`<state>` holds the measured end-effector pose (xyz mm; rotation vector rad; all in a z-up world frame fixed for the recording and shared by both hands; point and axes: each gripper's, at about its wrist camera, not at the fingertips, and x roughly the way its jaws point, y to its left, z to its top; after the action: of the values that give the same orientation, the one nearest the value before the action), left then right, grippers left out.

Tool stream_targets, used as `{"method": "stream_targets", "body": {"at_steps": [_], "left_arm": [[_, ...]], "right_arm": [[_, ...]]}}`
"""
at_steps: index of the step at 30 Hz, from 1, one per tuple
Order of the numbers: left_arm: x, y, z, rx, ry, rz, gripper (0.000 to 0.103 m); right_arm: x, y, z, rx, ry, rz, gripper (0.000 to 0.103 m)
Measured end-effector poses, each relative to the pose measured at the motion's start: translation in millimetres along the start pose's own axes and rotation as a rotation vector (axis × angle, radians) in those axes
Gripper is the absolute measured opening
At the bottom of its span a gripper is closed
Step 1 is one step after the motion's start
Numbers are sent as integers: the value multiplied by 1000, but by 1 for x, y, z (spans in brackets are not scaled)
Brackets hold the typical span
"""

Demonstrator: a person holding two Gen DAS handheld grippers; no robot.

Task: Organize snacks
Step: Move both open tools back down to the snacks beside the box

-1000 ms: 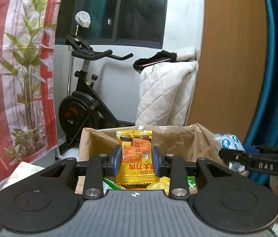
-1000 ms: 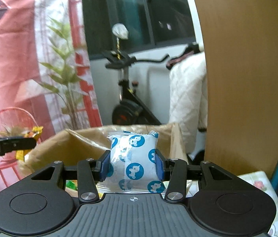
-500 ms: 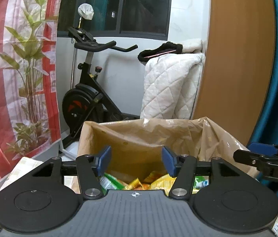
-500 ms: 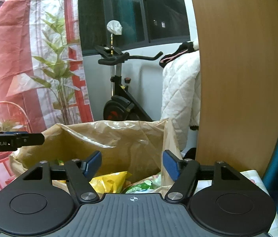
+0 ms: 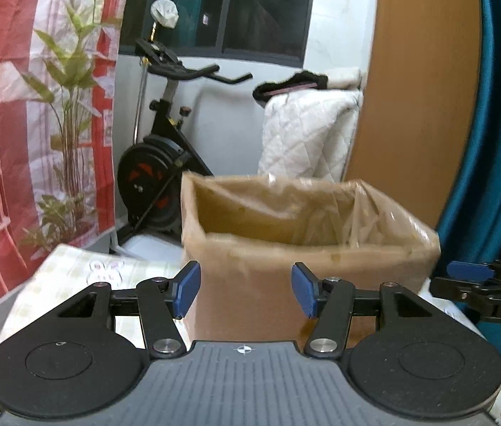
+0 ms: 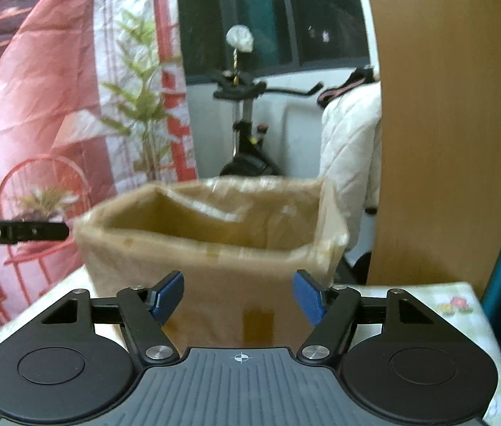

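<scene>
L claw, R claw gaping, empty

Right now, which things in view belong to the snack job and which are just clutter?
Job:
- brown box, plastic-lined
- left claw, open and empty
- right claw, open and empty

Clutter:
- exercise bike
- white quilt
- plant-print curtain
- teal curtain

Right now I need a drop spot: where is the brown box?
The brown plastic-lined cardboard box stands centre in both wrist views, on the floral tablecloth.
</scene>
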<state>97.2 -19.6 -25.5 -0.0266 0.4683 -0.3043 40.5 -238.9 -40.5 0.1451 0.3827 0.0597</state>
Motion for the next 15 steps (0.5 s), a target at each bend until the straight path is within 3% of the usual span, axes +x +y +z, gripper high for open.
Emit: {"method": "stream_targets", "body": {"at_steps": [5, 12, 15], "left_arm": [[12, -1, -27, 7, 69, -21, 58], [39, -10, -57, 6, 153, -60, 48], [53, -16, -69, 12, 195, -81, 47]], "right_arm": [[12, -1, -30, -4, 102, 2, 48], [43, -3, -70, -20, 273, -1, 20], [59, -7, -83, -11, 330, -12, 16]]}}
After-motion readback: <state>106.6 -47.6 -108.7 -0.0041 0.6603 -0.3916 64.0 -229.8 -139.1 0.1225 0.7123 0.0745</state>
